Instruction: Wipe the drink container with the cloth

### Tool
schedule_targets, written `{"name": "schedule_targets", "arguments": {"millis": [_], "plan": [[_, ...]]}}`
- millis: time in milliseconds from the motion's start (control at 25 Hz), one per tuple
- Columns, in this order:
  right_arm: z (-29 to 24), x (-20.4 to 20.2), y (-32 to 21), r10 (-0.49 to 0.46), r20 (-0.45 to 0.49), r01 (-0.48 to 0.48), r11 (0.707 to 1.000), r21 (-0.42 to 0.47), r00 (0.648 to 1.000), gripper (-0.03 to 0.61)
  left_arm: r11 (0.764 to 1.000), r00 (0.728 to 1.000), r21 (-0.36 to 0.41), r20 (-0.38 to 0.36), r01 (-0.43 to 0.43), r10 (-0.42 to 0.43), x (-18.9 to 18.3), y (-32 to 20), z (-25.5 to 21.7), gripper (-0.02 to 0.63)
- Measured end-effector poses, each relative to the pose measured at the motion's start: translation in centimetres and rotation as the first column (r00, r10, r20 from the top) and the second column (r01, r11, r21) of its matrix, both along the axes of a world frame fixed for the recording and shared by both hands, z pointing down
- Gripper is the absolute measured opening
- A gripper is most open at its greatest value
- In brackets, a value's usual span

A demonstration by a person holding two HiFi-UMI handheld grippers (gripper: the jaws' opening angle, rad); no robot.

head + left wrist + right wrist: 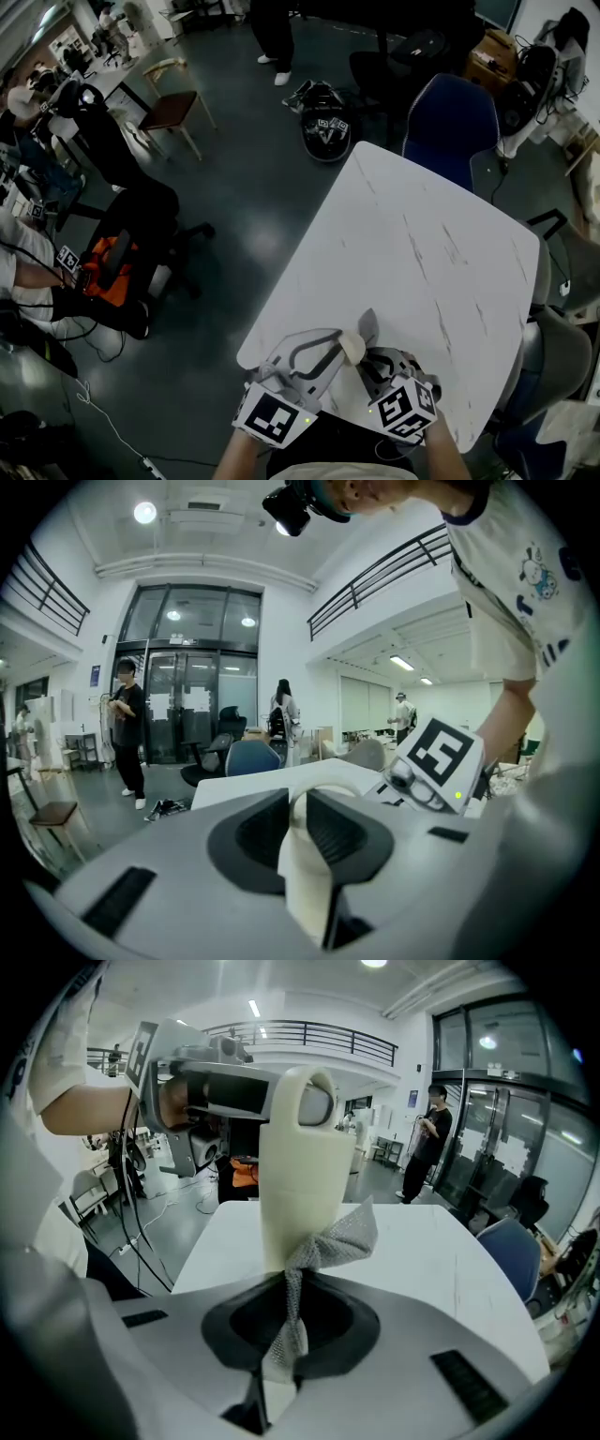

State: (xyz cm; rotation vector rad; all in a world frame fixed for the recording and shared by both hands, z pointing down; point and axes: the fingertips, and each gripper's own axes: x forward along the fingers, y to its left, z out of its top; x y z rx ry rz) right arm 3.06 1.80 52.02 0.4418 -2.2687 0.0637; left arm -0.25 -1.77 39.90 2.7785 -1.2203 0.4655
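A cream drink container [352, 349] hangs just above the white marble table [422, 253] near its front edge. My left gripper [334, 356] is shut on the container's top; in the left gripper view the cream container [307, 855] fills the gap of that gripper [305, 829]. My right gripper [373, 362] is shut on a grey mesh cloth [368, 328]. In the right gripper view the cloth [330, 1243] rises from the right gripper [281, 1340] and lies against the lower side of the upright container [300, 1157]. The left gripper [225, 1091] holds the container from the left.
A blue chair [450, 117] stands at the table's far side and a grey chair [562, 352] at its right. On the floor lie a dark bag [325, 131] and cables; a wooden chair [173, 108] and seated people are further left.
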Motion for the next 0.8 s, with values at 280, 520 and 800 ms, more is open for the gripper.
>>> {"name": "schedule_targets", "arguments": {"millis": [280,520,800], "plan": [[-0.4,0.0,-0.2,0.012,0.001,-0.012,1.0,0.01,1.0,0.032,0.997,0.997,-0.013,0.013,0.075,-0.075,-0.4,0.5,-0.2,0.063],[-0.9,-0.2,-0.2,0.024,0.01,-0.024,1.0,0.017,1.0,0.032,0.993,0.992,-0.009,0.053,0.117,-0.116,-1.4,0.9,-0.1,0.063],[-1.1,-0.3,-0.1,0.026,0.018,-0.026,0.999,0.025,1.0,0.032,0.989,0.986,-0.018,0.083,0.149,-0.147,-1.8,0.9,-0.1,0.063]]}}
